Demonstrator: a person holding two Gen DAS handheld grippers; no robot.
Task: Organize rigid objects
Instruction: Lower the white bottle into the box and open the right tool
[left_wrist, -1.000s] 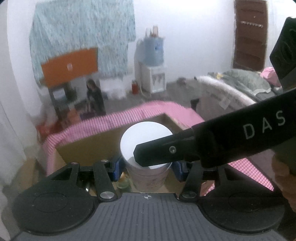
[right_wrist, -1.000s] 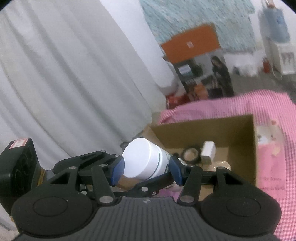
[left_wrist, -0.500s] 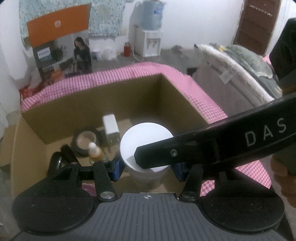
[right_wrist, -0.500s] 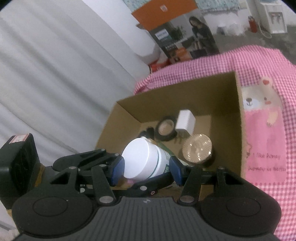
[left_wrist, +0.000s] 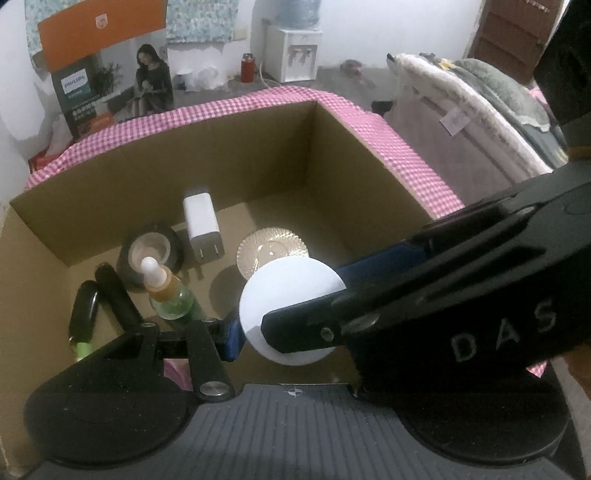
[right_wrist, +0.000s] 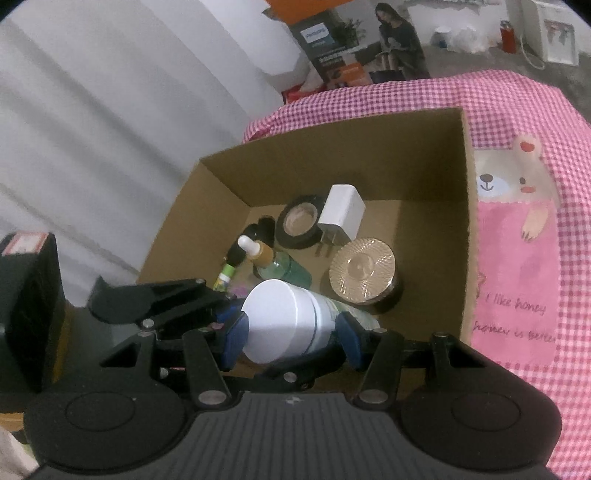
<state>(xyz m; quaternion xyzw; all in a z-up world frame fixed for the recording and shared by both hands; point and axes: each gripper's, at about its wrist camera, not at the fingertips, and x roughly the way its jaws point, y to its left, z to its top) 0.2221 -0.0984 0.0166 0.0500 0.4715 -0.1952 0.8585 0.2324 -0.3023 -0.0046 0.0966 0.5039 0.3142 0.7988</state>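
— Cardboard box (right_wrist: 424, 155), brown and matte, is sitting open on pink checked cloth (right_wrist: 517, 110). What is lying inside?

— A ribbed gold round lid (right_wrist: 362, 271), a black tape roll (right_wrist: 299, 221), a smooth white charger block (right_wrist: 341, 214), a glassy dropper bottle (left_wrist: 168, 291).

— And the white jar (right_wrist: 284, 319)?

— Smooth cylinder, hanging over the box's near edge. Right gripper (right_wrist: 290, 330) is clamping its sides with blue pads; left gripper (left_wrist: 291, 321) is squeezing it too.
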